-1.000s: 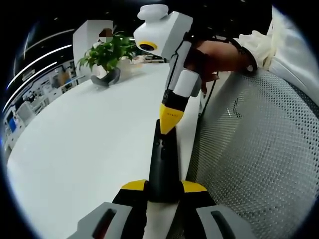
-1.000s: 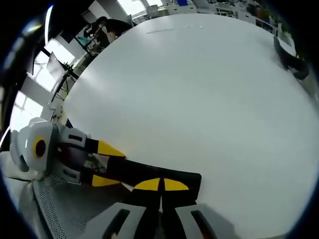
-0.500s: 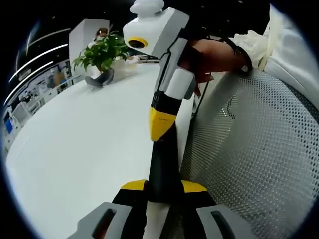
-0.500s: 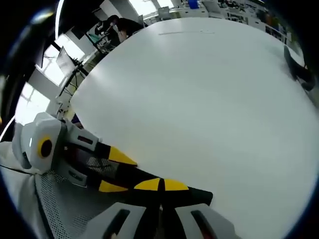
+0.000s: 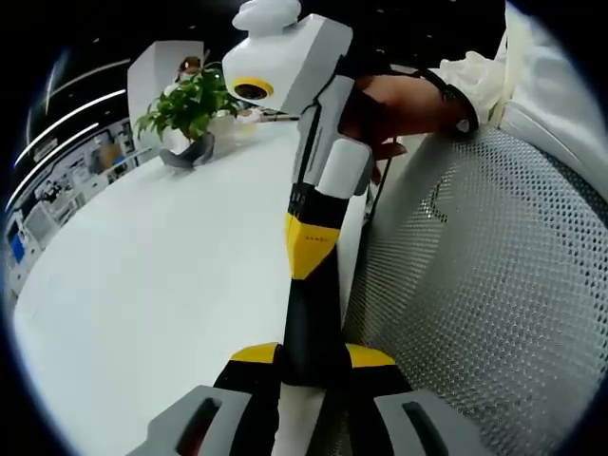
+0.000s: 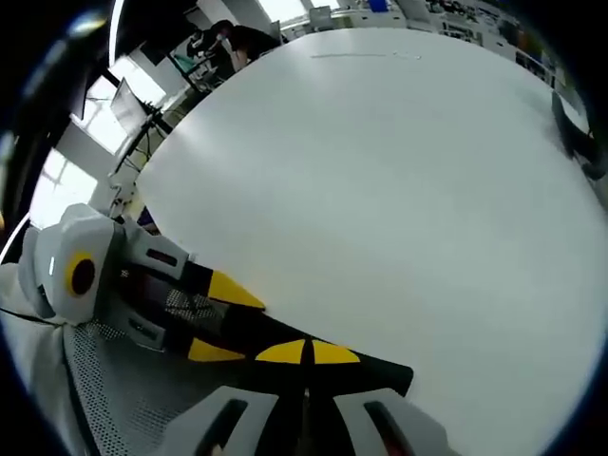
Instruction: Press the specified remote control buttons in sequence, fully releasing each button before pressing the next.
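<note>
In the left gripper view my left gripper is shut on the near end of a slim black remote control, which points away over the table's edge. My right gripper comes down from above with its yellow tips shut together and resting on the remote's upper face. In the right gripper view my right gripper is shut, tips on the remote control. There the left gripper enters from the left with its jaws clamped on the remote's other end.
A big white table stretches to the left, with a potted plant at its far end. A grey mesh chair back stands on the right. A person's hand holds the right gripper. Dark figures stand beyond the table.
The right gripper's shut tip has slid along the remote toward the left gripper's jaws, covering more of the remote. The left gripper keeps its hold.
</note>
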